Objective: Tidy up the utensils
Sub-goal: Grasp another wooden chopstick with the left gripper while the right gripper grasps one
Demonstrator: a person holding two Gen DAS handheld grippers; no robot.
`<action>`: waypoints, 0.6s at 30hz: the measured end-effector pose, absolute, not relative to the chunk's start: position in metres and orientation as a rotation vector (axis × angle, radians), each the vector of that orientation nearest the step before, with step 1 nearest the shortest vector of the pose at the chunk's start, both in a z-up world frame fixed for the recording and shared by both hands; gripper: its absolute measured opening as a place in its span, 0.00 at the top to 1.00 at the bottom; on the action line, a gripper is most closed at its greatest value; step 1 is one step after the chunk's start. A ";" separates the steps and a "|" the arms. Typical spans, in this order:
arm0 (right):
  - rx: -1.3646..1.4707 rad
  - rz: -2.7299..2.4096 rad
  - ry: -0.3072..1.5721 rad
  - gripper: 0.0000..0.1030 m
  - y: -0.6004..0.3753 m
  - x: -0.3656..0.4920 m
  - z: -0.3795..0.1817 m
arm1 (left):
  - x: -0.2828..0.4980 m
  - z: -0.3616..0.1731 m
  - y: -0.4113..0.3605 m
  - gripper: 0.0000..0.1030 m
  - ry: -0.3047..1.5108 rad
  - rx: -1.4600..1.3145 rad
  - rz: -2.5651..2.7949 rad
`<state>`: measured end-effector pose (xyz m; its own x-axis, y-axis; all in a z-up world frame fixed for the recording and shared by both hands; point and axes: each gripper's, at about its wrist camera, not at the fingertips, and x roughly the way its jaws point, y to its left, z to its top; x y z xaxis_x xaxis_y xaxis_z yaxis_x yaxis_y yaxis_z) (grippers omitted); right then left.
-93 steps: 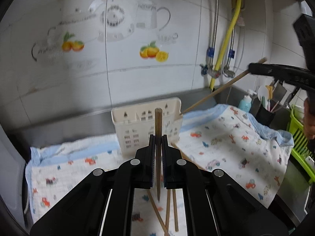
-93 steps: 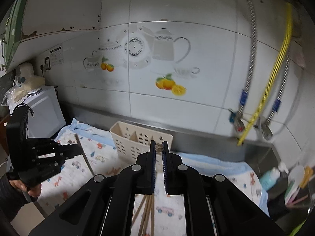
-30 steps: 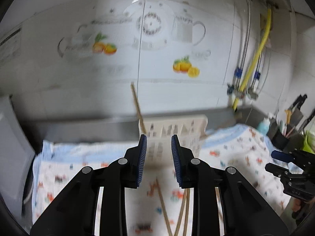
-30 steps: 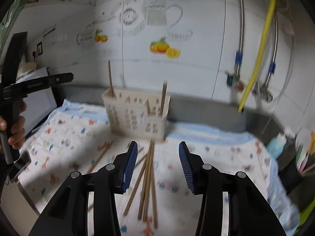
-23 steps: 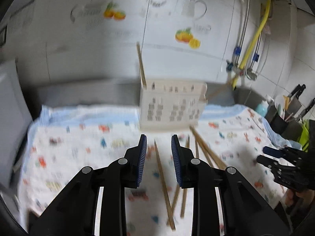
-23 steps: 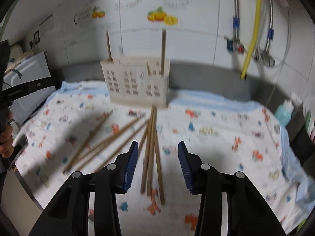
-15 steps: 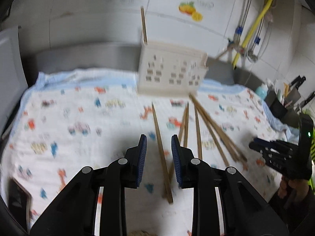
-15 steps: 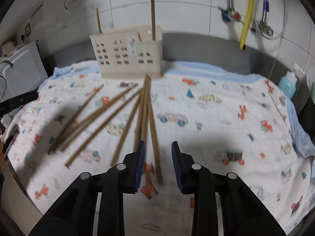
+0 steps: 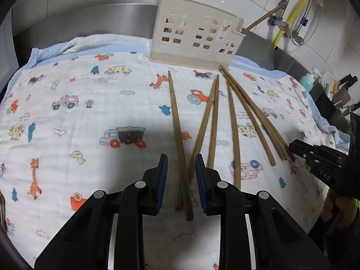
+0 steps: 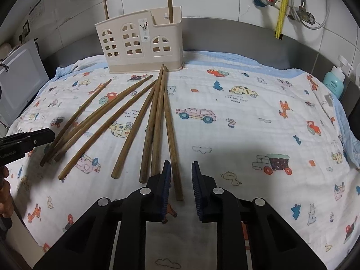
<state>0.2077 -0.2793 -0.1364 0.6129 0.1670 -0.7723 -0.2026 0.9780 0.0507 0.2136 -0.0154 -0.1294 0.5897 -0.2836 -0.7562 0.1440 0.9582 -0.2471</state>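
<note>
Both of my tools have come down from the cream utensil holder [image 10: 140,41], where two chopsticks now stand, one at each end; three seconds ago each tool was clamped on one. That pair is filed, and I judge the next pick is in hand. Eight loose chopsticks [image 10: 126,117] remain fanned on the printed cloth [image 10: 247,123] covering the table, their tips converging in front of the holder. My left tool [image 9: 181,168] is apart and empty, its pads straddling the butt of the chopstick farthest left of the fan [image 9: 177,132] without gripping it. My right tool [image 10: 181,173] is likewise apart and empty, with the rightmost chopstick [image 10: 171,139] lying between its fingers, just beside the left pad.
</note>
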 end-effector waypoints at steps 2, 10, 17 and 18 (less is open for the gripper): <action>-0.044 0.213 0.886 0.83 -0.280 0.208 -0.137 | 0.216 -0.133 -0.016 0.76 0.916 -0.170 -0.240; -0.041 0.223 0.891 0.86 -0.280 0.213 -0.141 | 0.222 -0.141 -0.012 0.81 0.933 -0.206 -0.227; -0.059 0.234 0.899 0.87 -0.273 0.214 -0.144 | 0.223 -0.141 -0.014 0.82 0.934 -0.181 -0.215; -0.063 0.232 0.900 0.87 -0.272 0.214 -0.145 | 0.223 -0.141 -0.015 0.82 0.934 -0.176 -0.214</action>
<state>0.2142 -0.2723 -0.1451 0.5987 0.1737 -0.7819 -0.2264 0.9731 0.0428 0.2231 -0.0149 -0.1411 0.5763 -0.2574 -0.7756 0.1060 0.9646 -0.2414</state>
